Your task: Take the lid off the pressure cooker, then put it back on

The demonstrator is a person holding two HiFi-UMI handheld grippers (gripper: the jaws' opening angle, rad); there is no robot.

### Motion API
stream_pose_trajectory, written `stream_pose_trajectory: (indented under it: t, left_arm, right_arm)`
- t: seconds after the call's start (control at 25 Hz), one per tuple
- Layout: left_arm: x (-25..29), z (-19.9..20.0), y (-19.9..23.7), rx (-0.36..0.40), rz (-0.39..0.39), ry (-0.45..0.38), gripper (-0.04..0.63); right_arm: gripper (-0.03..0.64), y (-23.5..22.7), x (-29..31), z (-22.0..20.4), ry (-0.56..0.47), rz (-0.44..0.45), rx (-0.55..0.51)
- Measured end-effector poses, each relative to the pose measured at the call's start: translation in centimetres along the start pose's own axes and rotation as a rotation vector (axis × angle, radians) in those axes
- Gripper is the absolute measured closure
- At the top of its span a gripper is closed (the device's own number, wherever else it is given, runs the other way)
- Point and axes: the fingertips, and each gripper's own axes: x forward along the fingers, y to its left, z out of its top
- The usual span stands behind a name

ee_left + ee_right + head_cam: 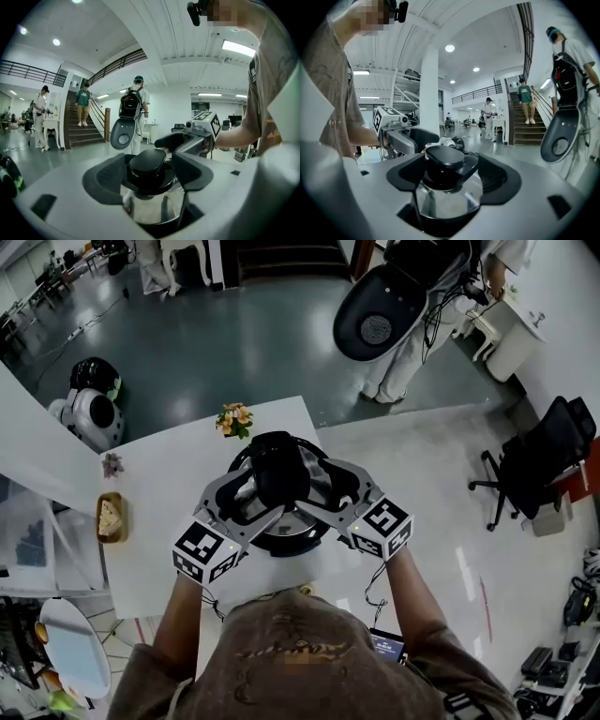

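White worktop [155,563] is carrying the pressure cooker [292,543] at its middle, lid [246,495] sitting on top. Left gripper [147,177] and right gripper [452,178] are both straddling the lid's black knob [147,161], fingers spread wide, clamping nothing.

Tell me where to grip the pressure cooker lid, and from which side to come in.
I'd grip the black handle raised on top of the lid; the polished dome below gives the jaws nothing flat. Come in nearly level from opposite sides, as the left gripper and right gripper are placed now: each has open jaws flanking the handle, not pressing it.
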Motion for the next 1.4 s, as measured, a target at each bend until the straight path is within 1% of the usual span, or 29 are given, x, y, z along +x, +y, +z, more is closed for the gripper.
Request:
stream_pose_trajectory:
  t: [0.16,0.24,0.36,0.44,0.56,0.8,0.96,1.2,1.4]
  left_arm:
    - [1.0,-0.9,0.3,0.028,-0.01,0.053,0.276]
    - [1.4,-1.2,0.5,0.038,-0.018,0.073,0.282]
    - [1.7,-1.5,0.7,0.044,-0.039,0.095,0.296]
    - [1.8,-1.5,0.8,0.038,-0.054,0.104,0.295]
    - [1.9,-1.7,0.8,0.039,-0.075,0.119,0.296]
    - [1.8,-2.0,0.5,0.06,-0.102,0.148,0.321]
    - [1.8,-2.1,0.7,0.061,-0.098,0.146,0.33]
    - [1.8,-2.1,0.8,0.06,-0.101,0.152,0.341]
    - [1.7,-2.1,1.0,0.065,-0.13,0.151,0.342]
  right_arm:
    - [0.276,0.0,1.4,-0.4,0.053,0.073,-0.044]
    - [0.3,0.1,2.0,-0.5,0.077,0.105,-0.067]
    - [0.315,0.2,2.7,-0.6,0.11,0.154,-0.103]
    - [0.308,0.3,2.8,-0.6,0.12,0.188,-0.107]
    - [0.331,0.6,3.0,-0.7,0.133,0.241,-0.11]
    - [0.336,1.0,3.4,-0.9,0.174,0.31,-0.118]
    - [0.336,1.0,3.6,-0.9,0.18,0.317,-0.12]
    - [0.337,1.0,3.5,-0.9,0.165,0.287,-0.128]
    - [0.339,1.0,3.6,-0.7,0.161,0.25,-0.12]
